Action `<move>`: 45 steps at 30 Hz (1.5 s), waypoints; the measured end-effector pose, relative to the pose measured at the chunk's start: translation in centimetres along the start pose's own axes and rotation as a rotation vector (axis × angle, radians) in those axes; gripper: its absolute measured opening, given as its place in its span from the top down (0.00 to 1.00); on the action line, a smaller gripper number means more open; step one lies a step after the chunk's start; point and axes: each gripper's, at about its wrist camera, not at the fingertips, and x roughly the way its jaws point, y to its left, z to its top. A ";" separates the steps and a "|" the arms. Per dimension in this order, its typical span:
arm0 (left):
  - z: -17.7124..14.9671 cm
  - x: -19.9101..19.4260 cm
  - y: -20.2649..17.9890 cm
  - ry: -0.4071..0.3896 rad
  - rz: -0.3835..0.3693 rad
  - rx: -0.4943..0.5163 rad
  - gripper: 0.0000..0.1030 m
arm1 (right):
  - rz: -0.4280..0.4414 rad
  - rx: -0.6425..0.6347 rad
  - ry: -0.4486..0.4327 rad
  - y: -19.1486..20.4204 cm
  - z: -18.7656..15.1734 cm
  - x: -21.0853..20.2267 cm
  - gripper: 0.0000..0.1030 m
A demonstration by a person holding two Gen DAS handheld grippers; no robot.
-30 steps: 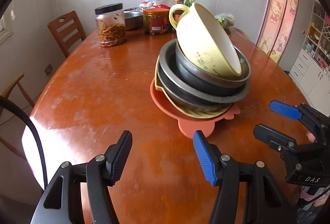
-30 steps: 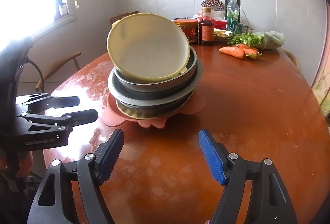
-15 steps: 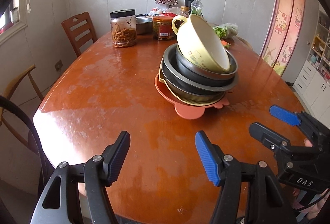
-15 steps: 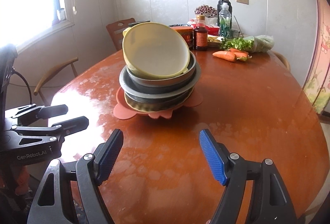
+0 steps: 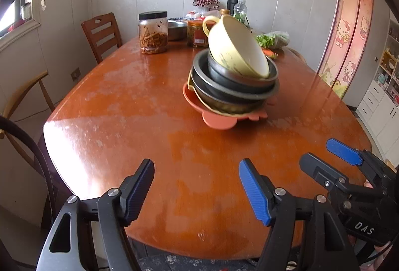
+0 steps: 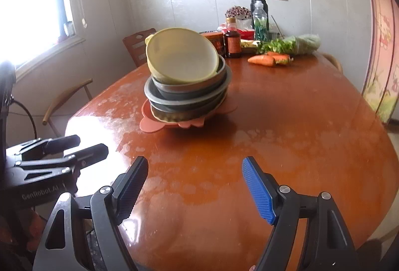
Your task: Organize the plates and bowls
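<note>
Left gripper (image 5: 197, 186) hovering over near table (image 5: 129, 106) edge, jaws opening, about half spread, nothing between them. Right gripper (image 6: 193, 187) alongside, to the right of the left fingers, holding a wide gap, gripping nothing, pads off the wood.

Ahead of both finger pairs, well apart from the tips: dish stack sitting mid-table. Leaning at the top, yellow bowl (image 5: 237, 51), tilted, mouth facing toward the right gripper, handle pointing away. Nesting underneath, dark metal bowls (image 5: 239, 86). Lying at the bottom, orange plate (image 5: 217, 121), scalloped rim poking out toward the fingers.

Standing beyond the stack, left of the left fingers' line: clear jar (image 5: 152, 32) with black lid. Lying beyond, right of the right fingers' line: carrots (image 6: 269, 59) beside bagged greens (image 6: 294, 45); sauce bottle (image 6: 232, 39) standing just behind the stack.
</note>
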 end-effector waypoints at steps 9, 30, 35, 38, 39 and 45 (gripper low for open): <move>-1.4 0.4 -0.5 0.012 0.025 -0.004 0.30 | -0.025 -0.005 0.013 -0.2 -1.4 -0.2 0.23; -3.5 1.6 -1.0 0.060 0.040 -0.045 0.30 | -0.035 0.008 0.008 -0.3 -2.9 -0.1 0.23; -3.5 1.6 -1.0 0.059 0.041 -0.049 0.29 | -0.038 0.009 0.007 -0.2 -3.0 0.0 0.23; -3.5 1.6 -1.0 0.056 0.041 -0.048 0.29 | -0.039 0.007 0.005 -0.1 -3.1 -0.1 0.23; -3.5 1.6 -1.0 0.056 0.041 -0.048 0.29 | -0.037 0.005 0.006 -0.1 -3.1 0.0 0.23; -3.6 1.8 -1.0 0.068 0.045 -0.044 0.29 | -0.035 0.006 0.016 -0.1 -3.2 0.1 0.23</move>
